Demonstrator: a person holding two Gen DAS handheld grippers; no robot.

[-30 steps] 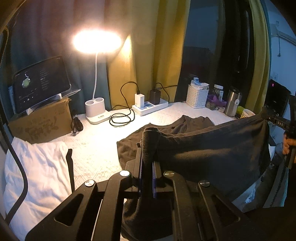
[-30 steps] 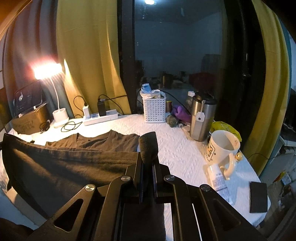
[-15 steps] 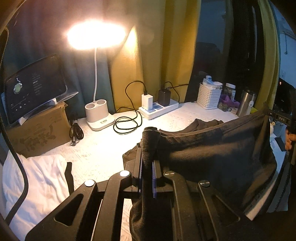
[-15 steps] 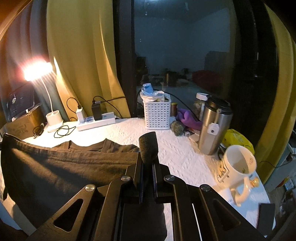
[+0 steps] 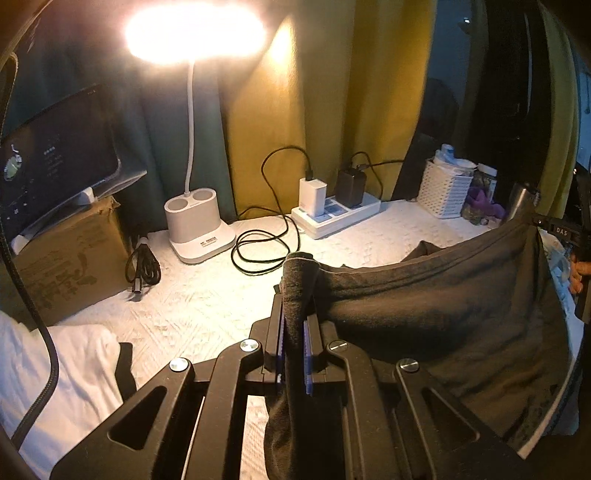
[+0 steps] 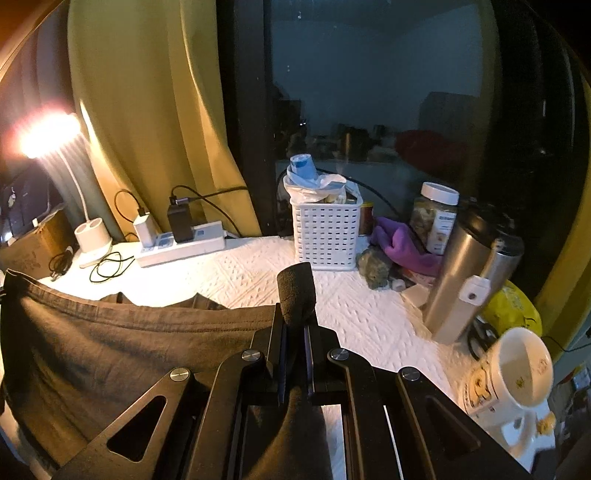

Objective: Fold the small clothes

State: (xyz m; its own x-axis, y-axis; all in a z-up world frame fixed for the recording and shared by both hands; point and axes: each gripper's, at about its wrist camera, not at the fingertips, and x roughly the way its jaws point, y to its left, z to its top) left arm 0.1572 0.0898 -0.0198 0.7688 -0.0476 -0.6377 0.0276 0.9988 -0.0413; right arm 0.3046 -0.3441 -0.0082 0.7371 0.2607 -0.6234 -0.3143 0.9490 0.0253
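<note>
holding a dark charcoal garment [image 5: 436,314] stretched out between both grippers, above the white textured table cover [image 5: 207,295]. left gripper [image 5: 293,332] clamped tight on one bunched corner, fabric poking up past the tips in a little roll and hanging down below the jaws. right gripper [image 6: 295,328] pinched the same way on the other corner, cloth sticking up like a rolled nub. top hem pulled fairly straight between the two, with a stitched seam visible along it; rest of the cloth sagging in soft folds, a lighter edge showing at the bottom right in the left wrist view. lower part of the garment lying crumpled on the table behind the raised edge. looks like thin jersey knit, matte, a bit wrinkled. behind it: lit desk lamp [image 5: 195,33], white power strip [image 5: 336,218] with chargers, coiled black cable [image 5: 266,247], white plastic basket [image 6: 325,232], steel thermos [image 6: 465,280], mug [image 6: 509,373], cardboard box [image 5: 70,258].
</note>
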